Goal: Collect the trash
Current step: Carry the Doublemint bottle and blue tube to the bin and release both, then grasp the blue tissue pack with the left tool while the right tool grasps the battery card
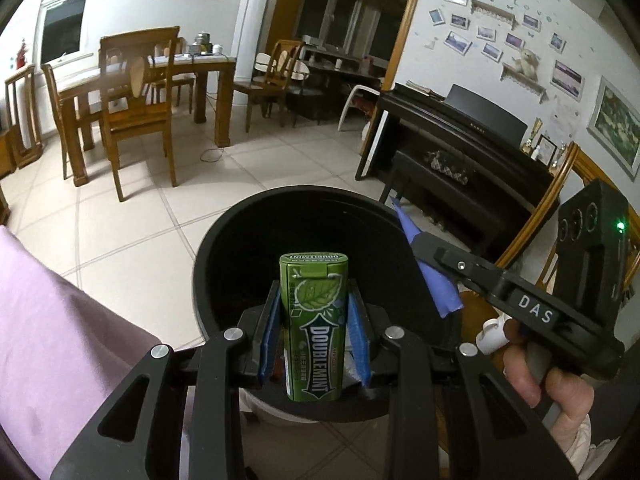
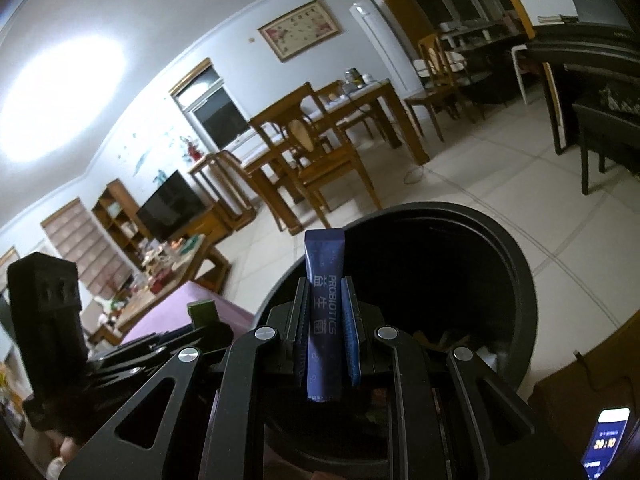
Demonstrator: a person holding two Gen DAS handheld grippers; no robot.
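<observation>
While your left gripper (image 1: 314, 340) clamps the green gum box (image 1: 314, 328) over the black bin (image 1: 240, 240), your right gripper (image 2: 326, 332), at three o'clock, pinches a blue sachet (image 2: 324, 320) above its rim.

Green Doublemint gum box (image 1: 314, 328) and blue probiotics sachet (image 2: 323, 316) stand upright over the black bin (image 1: 224, 240)

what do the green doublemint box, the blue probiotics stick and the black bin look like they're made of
Doublemint box, held in the left gripper: likely hard plastic, with a glossy printed label, crisp edges and a hinged flip lid.
Probiotics stick, held in the right gripper: thin flexible film or foil, matte blue, with a flat crimped end.
Bin: probably moulded plastic, smooth semi-matte black, with a rolled rim.
</observation>
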